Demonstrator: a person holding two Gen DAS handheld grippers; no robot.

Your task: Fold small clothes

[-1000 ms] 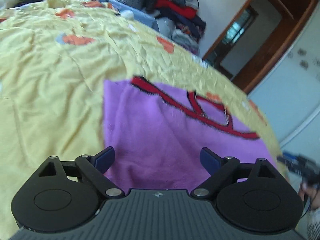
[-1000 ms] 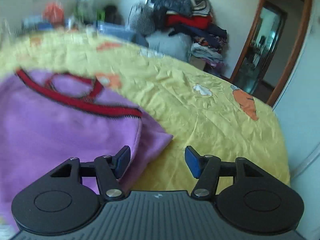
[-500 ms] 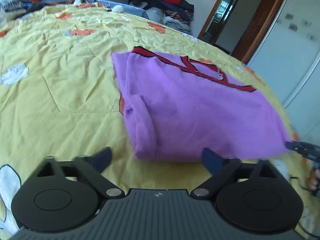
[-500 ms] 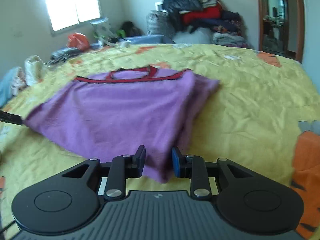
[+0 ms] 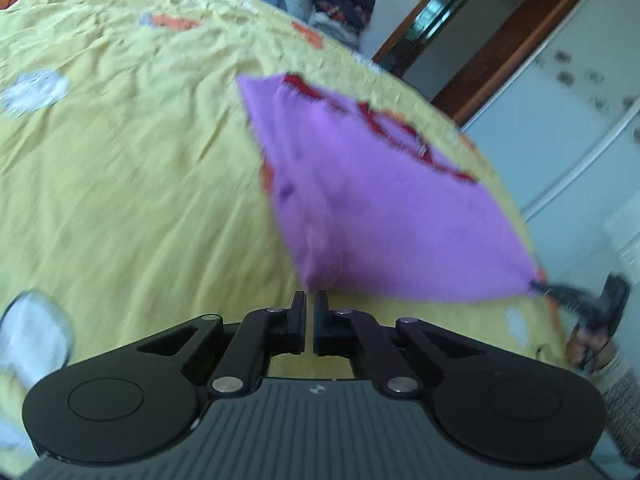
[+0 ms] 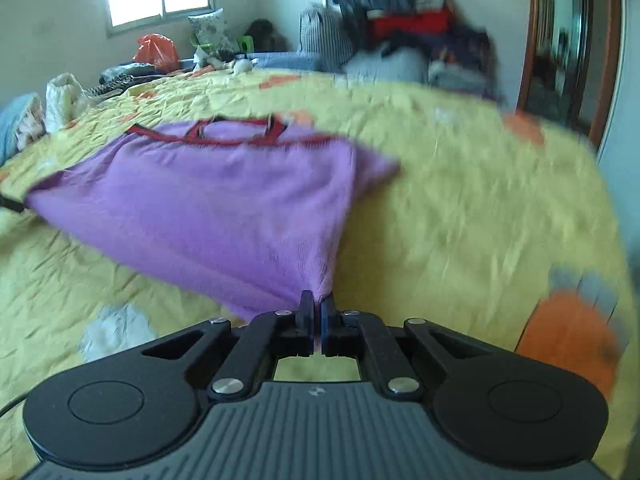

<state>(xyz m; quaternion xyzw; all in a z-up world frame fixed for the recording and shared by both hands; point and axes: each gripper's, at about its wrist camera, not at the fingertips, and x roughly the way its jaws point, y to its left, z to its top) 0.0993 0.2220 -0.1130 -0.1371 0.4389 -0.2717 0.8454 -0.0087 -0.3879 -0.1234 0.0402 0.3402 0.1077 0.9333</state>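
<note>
Purple fabric fills the middle of both views: a small purple top (image 5: 384, 208) with red trim at the neck lies on a yellow bedspread (image 5: 120, 184) printed with orange and white shapes. The left gripper (image 5: 310, 300) has its jaws drawn nearly together on the near bottom corner of the garment, the cloth rising to a pinched peak right at the fingertips. The right gripper (image 6: 318, 306) has its jaws closed on the other bottom corner, a sliver of purple showing between the pads, and the hem stretches taut from there toward the far corner. The neckline end rests on the bedspread. Behind the bed, a pile of clothes (image 6: 408, 28) sits against the wall.
</note>
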